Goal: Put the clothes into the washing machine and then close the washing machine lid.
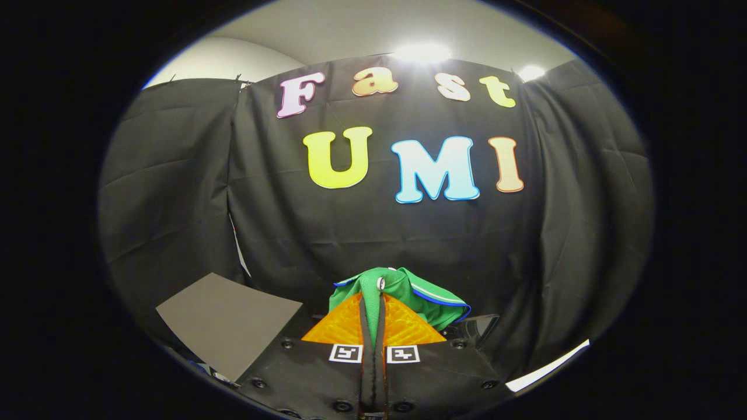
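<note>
Black cloth wall (373,233) w/ ceiling lights (421,52) fills the background; a grey flat panel (227,321) sits just left of the fingers. Gripper (372,297) is clamped tight on a green garment (408,294) w/ blue-white trim, fabric pinched between both fingers & draping fwd/right past the tips, held up in front of the wall.

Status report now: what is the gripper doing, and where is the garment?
Gripper shut on green garment. Garment pinched between both fingers, bunched just beyond the tips. Grey panel beside the fingers; nothing blocking ahead.
</note>
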